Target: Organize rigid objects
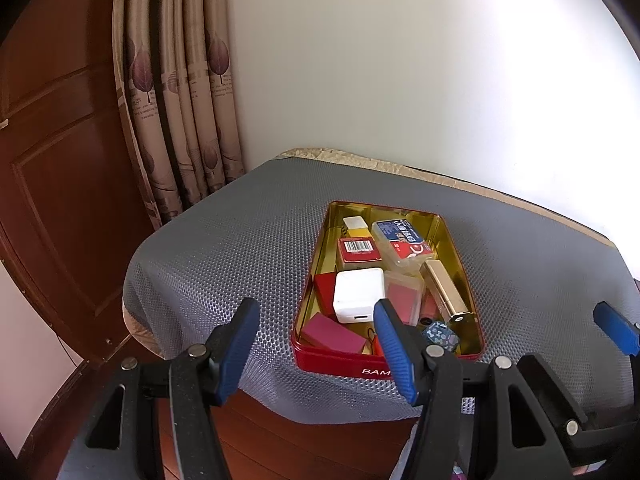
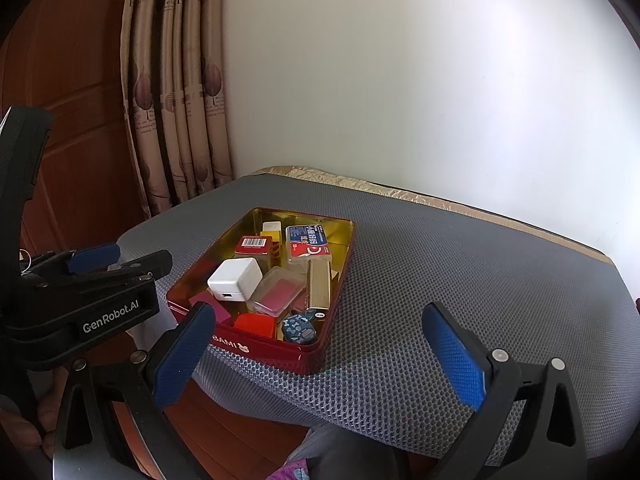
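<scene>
- Both tools are spread wide and hold nothing: my left tool (image 1: 316,354) hangs at the near left corner of the tin, and my right tool (image 2: 320,360) hangs over the grey mat in front of it.
- On the table, covered by a grey mesh mat (image 2: 460,280), sits a red tin (image 2: 280,354) with a gold inside and white "BAMI" lettering on its near wall.
- Inside the tin the small rigid things lie packed close:
- a white charger cube (image 2: 234,278) near the middle, port facing me;
- a clear case with a red insert (image 2: 276,292) just beside it;
- a gold ribbed bar (image 2: 319,286) along the right wall;
- a clear box with a blue and red label (image 2: 308,242) at the far right;
- a red box with a barcode (image 2: 254,243) and a yellow block with a white top (image 2: 272,229) at the far left;
- a maroon block (image 2: 212,306), an orange-red block (image 2: 256,324) and a small dark blue patterned piece (image 2: 299,328) along the near wall.
</scene>
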{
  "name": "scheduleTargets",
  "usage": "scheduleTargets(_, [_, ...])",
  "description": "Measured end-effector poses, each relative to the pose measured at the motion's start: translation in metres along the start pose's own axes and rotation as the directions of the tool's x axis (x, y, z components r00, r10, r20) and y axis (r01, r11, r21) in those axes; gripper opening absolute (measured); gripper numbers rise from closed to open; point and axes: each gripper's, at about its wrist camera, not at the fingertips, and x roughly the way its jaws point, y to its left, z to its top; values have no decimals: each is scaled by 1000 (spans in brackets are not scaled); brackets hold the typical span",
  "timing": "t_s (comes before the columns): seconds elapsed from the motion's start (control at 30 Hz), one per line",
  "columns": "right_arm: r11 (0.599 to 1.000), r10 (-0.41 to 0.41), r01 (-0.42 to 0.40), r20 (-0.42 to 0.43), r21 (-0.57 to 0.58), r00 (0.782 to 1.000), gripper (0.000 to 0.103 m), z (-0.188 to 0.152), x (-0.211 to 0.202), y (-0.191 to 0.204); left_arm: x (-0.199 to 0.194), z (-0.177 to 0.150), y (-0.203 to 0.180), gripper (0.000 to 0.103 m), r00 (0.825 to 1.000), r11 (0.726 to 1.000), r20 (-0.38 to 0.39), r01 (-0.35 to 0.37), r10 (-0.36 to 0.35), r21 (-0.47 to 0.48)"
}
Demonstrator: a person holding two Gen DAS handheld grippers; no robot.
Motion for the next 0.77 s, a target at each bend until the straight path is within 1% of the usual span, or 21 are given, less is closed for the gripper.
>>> scheduleTargets(0.3, [1000, 2, -2, -1, -3, 1000, 103, -1, 0, 0, 4, -1, 1, 61, 1000, 1000, -29, 1, -1, -4])
scheduleTargets(0.77, [1000, 11, -11, -4, -16, 1000, 103, -4, 0, -2, 5, -2, 2, 61, 999, 1000, -36, 1, -1, -4])
